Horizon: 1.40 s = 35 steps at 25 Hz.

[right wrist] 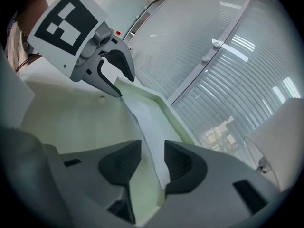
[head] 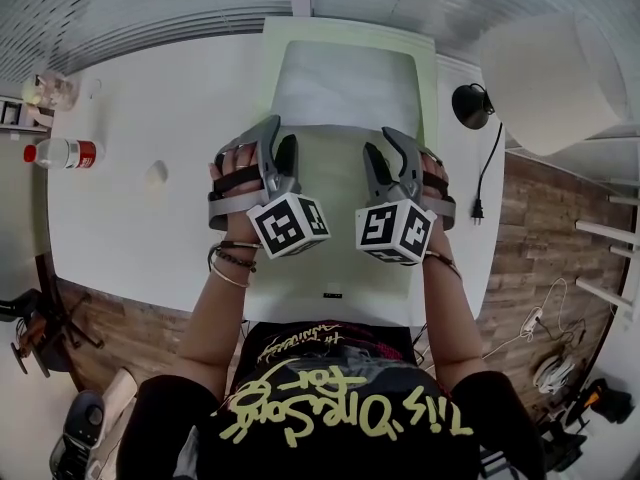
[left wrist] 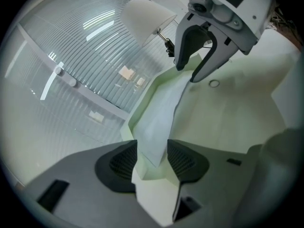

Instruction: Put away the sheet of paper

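Pinching only the thin near edge, both tools are clenched on the sheet of paper (head: 345,83): the left tool (head: 281,131) holds one near corner and the right tool (head: 379,140) holds the other. The far part of the sheet rests on the open green folder (head: 425,68), which lies flat on the white desk (head: 150,118). I think the main danger is a tear or a hard crease, if the two tools move apart or go at different speeds. The sheet may also slip out, because so little of it is inside each grasp, and its far edge may catch on the folder's raised rim. The head view gives the whole layout, with the bottle (head: 60,153) at the left and the lamp (head: 545,78) at the right, but the contact itself is hard to read there. Each gripper view shows the paper running between its own jaws and the other tool's tips closed on the edge. Only the left gripper view shows a small ring (left wrist: 214,83) on the folder.
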Tool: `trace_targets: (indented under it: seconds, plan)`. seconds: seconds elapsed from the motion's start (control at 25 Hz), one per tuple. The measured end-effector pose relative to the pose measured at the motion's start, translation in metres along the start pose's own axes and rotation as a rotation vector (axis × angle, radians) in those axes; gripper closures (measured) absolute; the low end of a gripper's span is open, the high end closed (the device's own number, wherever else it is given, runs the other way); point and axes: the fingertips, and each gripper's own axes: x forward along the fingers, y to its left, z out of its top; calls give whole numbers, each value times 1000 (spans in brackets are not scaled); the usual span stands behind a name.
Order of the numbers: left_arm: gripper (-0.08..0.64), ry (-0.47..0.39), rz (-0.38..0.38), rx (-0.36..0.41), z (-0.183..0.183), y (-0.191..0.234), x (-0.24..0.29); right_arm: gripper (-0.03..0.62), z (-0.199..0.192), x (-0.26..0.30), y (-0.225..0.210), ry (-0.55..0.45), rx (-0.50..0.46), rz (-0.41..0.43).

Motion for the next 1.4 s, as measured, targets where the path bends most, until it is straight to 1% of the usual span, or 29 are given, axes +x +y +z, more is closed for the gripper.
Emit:
trace_targets:
  seconds: [0.24, 0.52, 0.72, 0.8, 0.92, 1.04, 1.2, 1.28, 1.4]
  plan:
    - [367, -35, 15, -33, 7, -3, -9, 445, 3, -12, -3, -29, 49, -23]
    - [368, -83, 63, -120, 8, 5, -25, 444, 10, -29, -3, -67, 150, -38]
    - [368, -101, 46, -206, 3, 8, -35, 445, 18, -42, -3, -106, 260, -34]
    - [368, -116, 50, -219, 5, 11, -39, 445, 21, -46, -3, -120, 303, -32]
    - [368, -142, 56, -247, 8, 14, -46, 445, 24, -51, -4, -131, 330, -45]
    - [368, -186, 38, -304, 12, 14, -53, 445, 26, -58, -5, -149, 362, -56]
    - [368, -240, -3, -397, 15, 14, -62, 448, 35, -66, -5, -205, 470, -24]
    - [368, -245, -11, -407, 16, 15, -66, 448, 37, -71, -6, -228, 514, -12]
    - [380, -252, -1, -414, 17, 18, -73, 451, 40, -79, -9, -250, 542, -11]
